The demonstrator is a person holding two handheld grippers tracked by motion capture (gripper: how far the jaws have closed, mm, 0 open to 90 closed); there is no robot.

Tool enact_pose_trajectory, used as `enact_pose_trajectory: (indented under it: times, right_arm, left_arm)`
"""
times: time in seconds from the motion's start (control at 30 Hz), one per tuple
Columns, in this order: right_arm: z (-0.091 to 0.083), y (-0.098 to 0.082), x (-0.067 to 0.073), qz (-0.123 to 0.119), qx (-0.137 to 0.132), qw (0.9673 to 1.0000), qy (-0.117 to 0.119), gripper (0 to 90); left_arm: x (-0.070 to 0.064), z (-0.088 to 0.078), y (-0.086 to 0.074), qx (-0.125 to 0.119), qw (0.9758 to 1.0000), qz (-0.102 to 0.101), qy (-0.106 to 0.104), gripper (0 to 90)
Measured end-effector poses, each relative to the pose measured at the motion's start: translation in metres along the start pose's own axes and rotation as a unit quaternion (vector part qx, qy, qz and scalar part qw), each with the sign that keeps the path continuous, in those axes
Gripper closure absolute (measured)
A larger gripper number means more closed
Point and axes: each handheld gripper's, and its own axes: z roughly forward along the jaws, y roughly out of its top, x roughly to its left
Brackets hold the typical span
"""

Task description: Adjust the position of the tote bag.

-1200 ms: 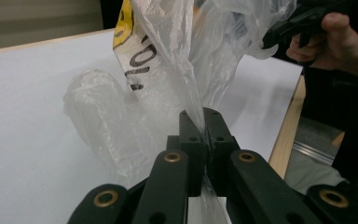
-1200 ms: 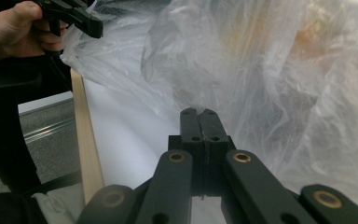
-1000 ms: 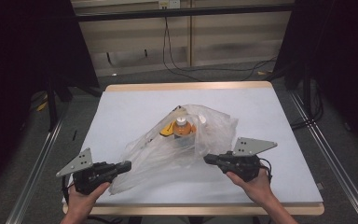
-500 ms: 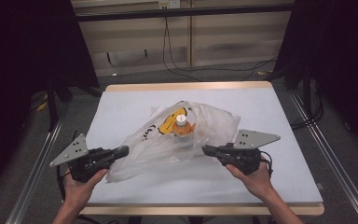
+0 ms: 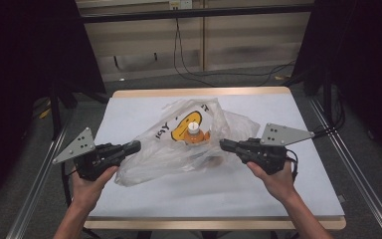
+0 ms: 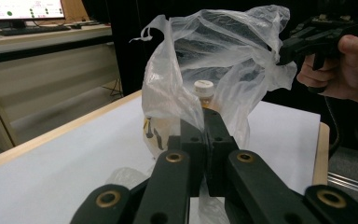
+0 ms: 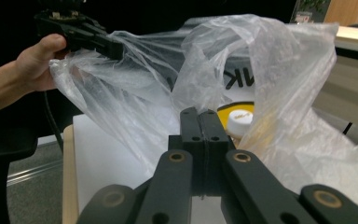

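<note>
A clear plastic bag (image 5: 179,149) with a yellow and black print lies stretched across the middle of the white table (image 5: 298,199). Inside it stands an orange bottle (image 5: 195,134) with a white cap, also visible through the film in the left gripper view (image 6: 204,91) and the right gripper view (image 7: 240,122). My left gripper (image 5: 135,146) is shut on the bag's left edge (image 6: 186,109). My right gripper (image 5: 224,144) is shut on the bag's right edge (image 7: 214,100). Both lift the film off the table, so the bag hangs like a tent over the bottle.
The table's wooden rim (image 5: 204,92) runs along the far side, with cables on the floor (image 5: 189,69) beyond. Metal rails (image 5: 35,184) flank the table on both sides. A desk with a monitor (image 6: 23,9) stands behind in the left gripper view.
Both grippers moved away from me and upward, pulling the bag's edges with them. The bag now stands taller and the bottle inside has shifted slightly.
</note>
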Motion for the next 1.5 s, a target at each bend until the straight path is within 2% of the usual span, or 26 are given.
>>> enact_pose_trajectory:
  times: [0.17, 0.23, 0.37, 0.4, 0.43, 0.5, 0.53, 0.7, 0.9, 0.97, 1.13, 1.27, 1.5]
  right_arm:
    - [-0.008, 0.011, -0.006, -0.003, -0.015, 0.9998, -0.014, 90.0]
    - [-0.012, 0.015, -0.009, -0.003, -0.023, 0.9995, -0.020, 90.0]
    - [-0.019, 0.023, -0.014, 0.000, -0.048, 0.9985, -0.026, 90.0]
    - [-0.021, 0.025, -0.015, 0.000, -0.053, 0.9982, -0.029, 90.0]
    - [-0.024, 0.028, -0.018, 0.000, -0.060, 0.9976, -0.034, 90.0]
    - [-0.026, 0.029, -0.020, 0.000, -0.066, 0.9972, -0.036, 90.0]
    - [-0.027, 0.031, -0.022, 0.000, -0.070, 0.9968, -0.039, 90.0]
    - [-0.037, 0.040, -0.031, -0.001, -0.088, 0.9947, -0.055, 90.0]
    - [-0.046, 0.050, -0.042, 0.002, -0.106, 0.9914, -0.076, 90.0]
    - [-0.049, 0.052, -0.045, 0.003, -0.109, 0.9900, -0.090, 90.0]
    - [-0.056, 0.059, -0.052, 0.007, -0.124, 0.9869, -0.103, 90.0]
    - [-0.065, 0.067, -0.055, 0.008, -0.141, 0.9832, -0.116, 90.0]
    - [-0.084, 0.079, -0.060, 0.007, -0.154, 0.9762, -0.152, 90.0]
  left_arm:
    - [0.007, 0.003, 0.003, -0.001, 0.9999, 0.001, 0.012, 89.2]
    - [0.011, 0.003, 0.003, -0.003, 0.9998, -0.006, 0.016, 89.2]
    - [0.021, 0.002, 0.006, -0.008, 0.9996, -0.010, 0.025, 89.4]
    - [0.022, 0.002, 0.007, -0.008, 0.9994, -0.012, 0.033, 89.3]
    - [0.024, 0.003, 0.007, -0.014, 0.9994, -0.015, 0.029, 89.3]
    - [0.027, 0.003, 0.009, -0.008, 0.9994, -0.010, 0.032, 89.3]
    - [0.029, 0.003, 0.010, -0.013, 0.9994, -0.007, 0.030, 89.3]
    - [0.036, 0.003, 0.015, -0.016, 0.9991, -0.012, 0.038, 89.3]
    - [0.046, 0.005, 0.017, -0.017, 0.9985, -0.024, 0.046, 89.3]
    - [0.049, 0.006, 0.018, -0.017, 0.9987, -0.022, 0.043, 89.3]
    - [0.053, 0.006, 0.021, -0.014, 0.9985, -0.022, 0.048, 89.3]
    - [0.056, 0.007, 0.023, -0.015, 0.9983, -0.024, 0.052, 89.3]
    - [0.065, 0.007, 0.023, -0.022, 0.9975, -0.036, 0.057, 89.3]
